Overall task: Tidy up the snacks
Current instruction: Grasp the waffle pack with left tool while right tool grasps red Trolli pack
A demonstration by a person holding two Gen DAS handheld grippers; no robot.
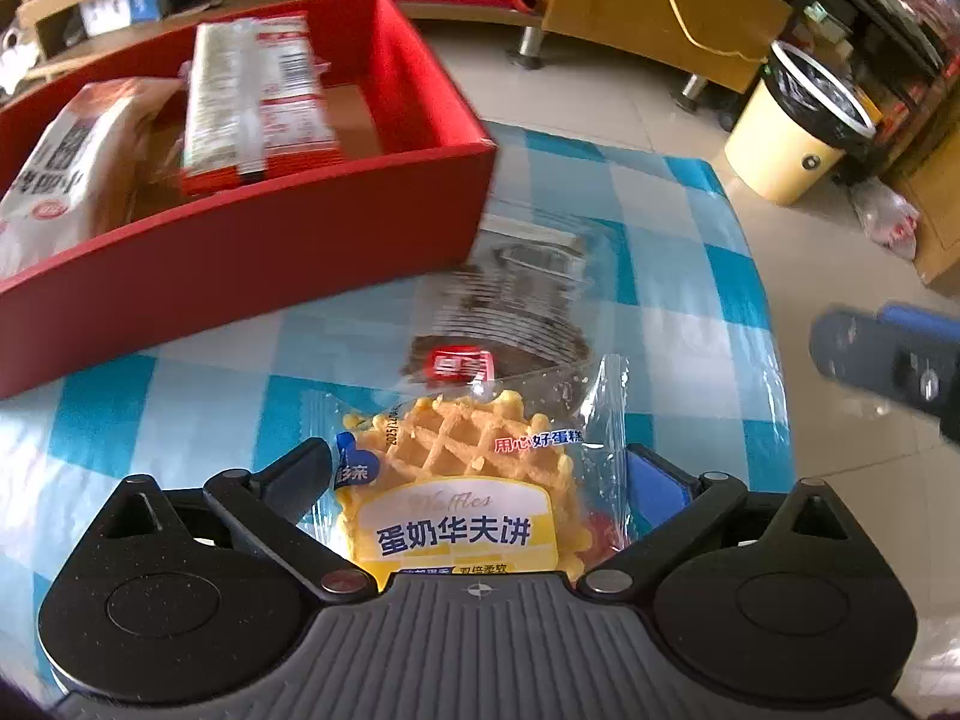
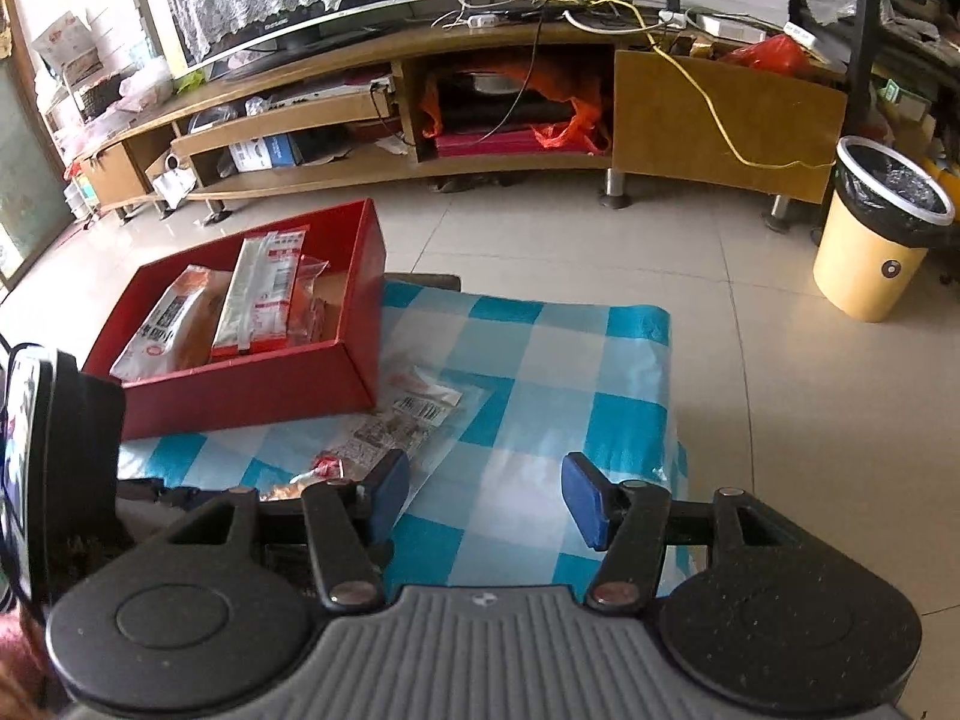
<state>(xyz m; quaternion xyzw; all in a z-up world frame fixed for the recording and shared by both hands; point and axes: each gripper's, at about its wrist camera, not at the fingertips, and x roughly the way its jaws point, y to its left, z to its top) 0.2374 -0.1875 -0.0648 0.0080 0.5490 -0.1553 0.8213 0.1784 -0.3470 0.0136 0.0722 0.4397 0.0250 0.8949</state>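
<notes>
My left gripper [image 1: 480,468] is shut on a yellow waffle packet [image 1: 462,480] and holds it above the blue-checked table [image 1: 678,276]. A clear packet with a brown cake [image 1: 510,300] lies on the table just beyond it, next to the red box [image 1: 252,252]. The box holds a white bread bag [image 1: 66,174] and a red-and-white packet [image 1: 258,96]. My right gripper [image 2: 486,498] is open and empty above the table's near right part. In the right wrist view the red box [image 2: 252,384] sits at the left, with the clear packet [image 2: 414,408] beside it.
A wooden TV cabinet [image 2: 480,60] runs along the far wall. A yellow bin [image 2: 876,240] with a black liner stands on the tiled floor to the right. The table's right edge [image 2: 672,396] drops to the floor.
</notes>
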